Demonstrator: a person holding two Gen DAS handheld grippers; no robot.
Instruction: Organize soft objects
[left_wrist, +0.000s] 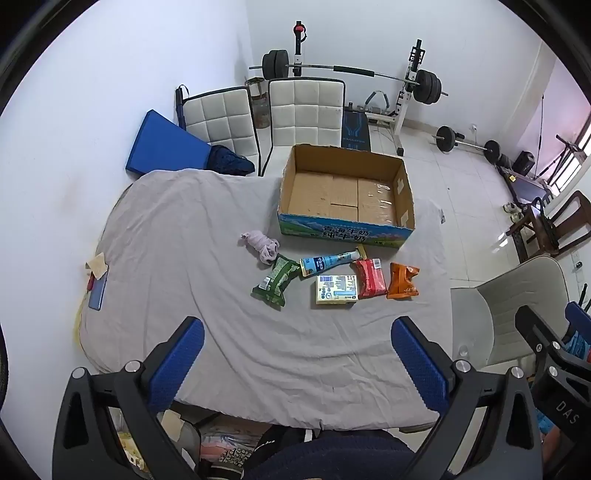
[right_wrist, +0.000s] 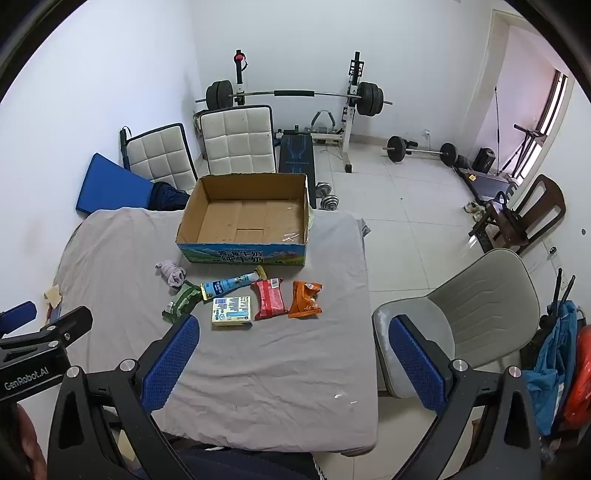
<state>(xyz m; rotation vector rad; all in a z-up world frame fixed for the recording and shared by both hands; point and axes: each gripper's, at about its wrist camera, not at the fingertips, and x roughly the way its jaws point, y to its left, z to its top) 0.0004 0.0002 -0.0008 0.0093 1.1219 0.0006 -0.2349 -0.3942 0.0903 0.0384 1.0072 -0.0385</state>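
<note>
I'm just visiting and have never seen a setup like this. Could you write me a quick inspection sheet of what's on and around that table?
Surface: table under a wrinkled grey cloth.
Job's things: empty cardboard box; in front of it pink socks, green packet, blue tube, pale carton, red packet, orange packet.
Clutter: phone at the cloth's left edge.
Grippers: left gripper and right gripper both open, holding nothing.
Cables: nothing seen.
Surroundings: white chairs, barbell rack, grey chair.

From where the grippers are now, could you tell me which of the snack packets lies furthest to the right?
The orange packet; it ends the row, right of the red packet, while the green packet sits far left.
</note>
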